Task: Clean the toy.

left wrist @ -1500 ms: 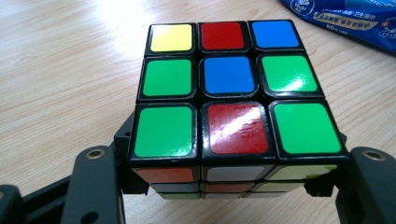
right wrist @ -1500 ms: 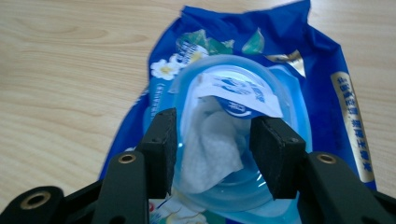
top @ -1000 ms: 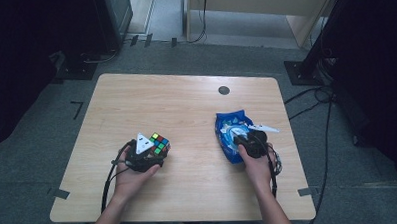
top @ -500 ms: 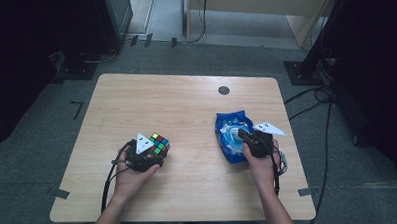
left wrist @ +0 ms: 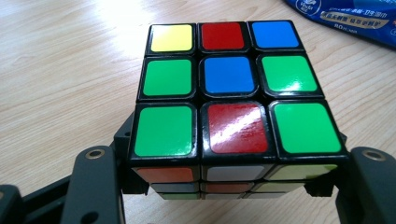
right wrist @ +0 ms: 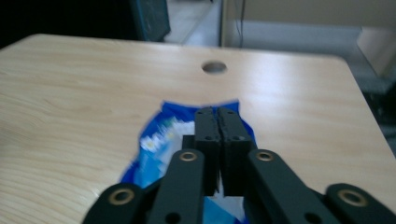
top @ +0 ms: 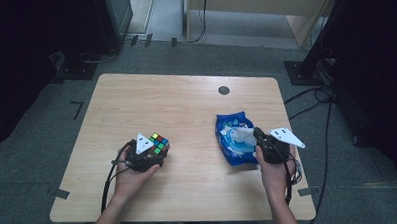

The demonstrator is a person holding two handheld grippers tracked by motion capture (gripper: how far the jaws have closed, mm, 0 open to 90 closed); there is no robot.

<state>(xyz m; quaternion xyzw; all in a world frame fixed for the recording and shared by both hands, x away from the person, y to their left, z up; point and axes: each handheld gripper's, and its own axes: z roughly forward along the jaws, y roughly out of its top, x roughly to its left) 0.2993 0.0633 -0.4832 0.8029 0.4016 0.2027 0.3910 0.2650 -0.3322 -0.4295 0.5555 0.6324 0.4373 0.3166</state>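
A scrambled Rubik's cube rests at the table's front left, and my left gripper is shut on it. Up close the cube shows green, red, blue and yellow tiles on top, with the left gripper pressing a jaw against each side. A crumpled blue and white packet lies at the front right. My right gripper sits over the packet's right side. Its own view shows the right gripper shut, jaws pressed together above the packet, and I see nothing between them.
The wooden table has a round cable hole near its far edge, also seen as a hole beyond the packet. Cables and dark stands crowd the floor to the right of the table.
My right gripper has shifted a little to the right and towards the near edge over the packet. The left gripper and the cube have stayed put.
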